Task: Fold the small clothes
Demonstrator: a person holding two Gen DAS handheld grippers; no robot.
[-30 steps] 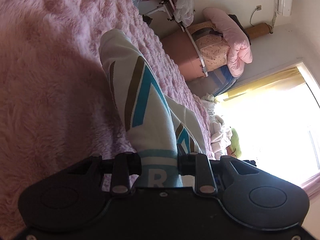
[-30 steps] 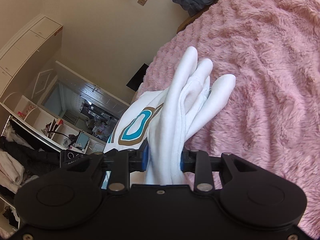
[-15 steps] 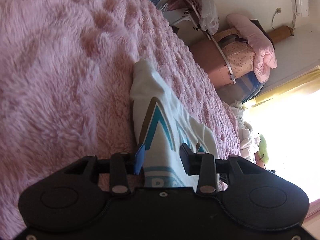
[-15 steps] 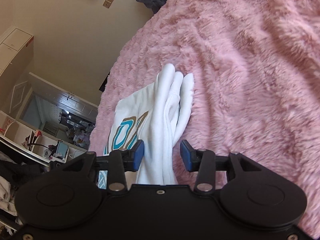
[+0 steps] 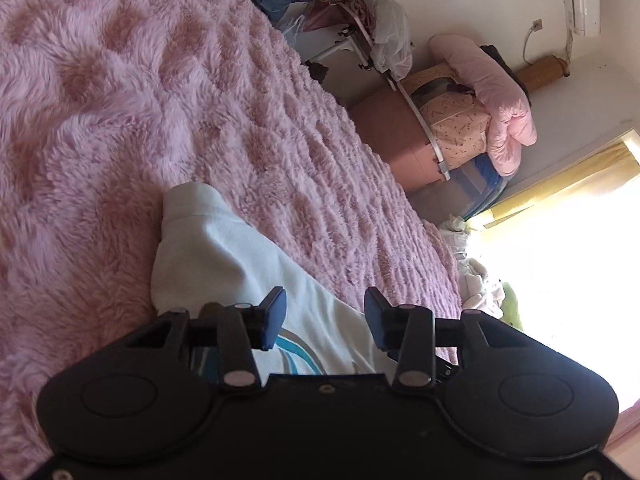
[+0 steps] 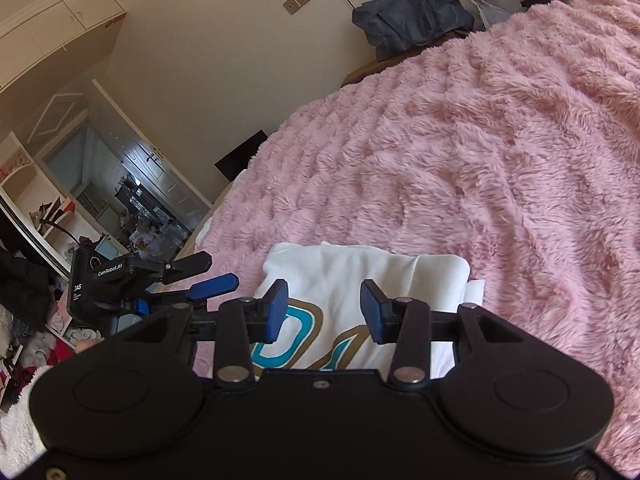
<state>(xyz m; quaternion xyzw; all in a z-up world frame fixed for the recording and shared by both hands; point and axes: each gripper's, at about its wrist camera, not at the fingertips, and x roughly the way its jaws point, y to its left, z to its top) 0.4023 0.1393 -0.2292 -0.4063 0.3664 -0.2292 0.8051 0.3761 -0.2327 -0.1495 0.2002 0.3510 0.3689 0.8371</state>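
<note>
The left gripper [image 5: 325,312] hovers with its jaws standing apart and nothing pinched between the blue pads; its jaws have just been opening, and the white garment [image 5: 224,256] lies loose beneath the gap rather than in it. The right gripper [image 6: 323,306] likewise hangs with its jaws parted and empty, having just widened too, above the same folded piece [image 6: 360,280]. In the right wrist view the left gripper [image 6: 216,280] appears at the left edge of the cloth, just beside it, blue fingers [image 6: 212,285] pointing toward the fabric.

The garment rests flat on the near part of the pink fluffy blanket [image 6: 480,140], folded into a compact block, with a teal and gold printed design showing on its near face. One rounded white end reaches toward the far side in the left wrist view; whether it is a sleeve or a folded hem is hard to tell from here.

Farther out, a dark blue bag [image 6: 412,8] sits at the far edge of the bed against the cream wall. A pink quilt [image 5: 496,96] is heaped on bundles at far right, near a bright window with a yellow curtain [image 5: 560,176]
</note>
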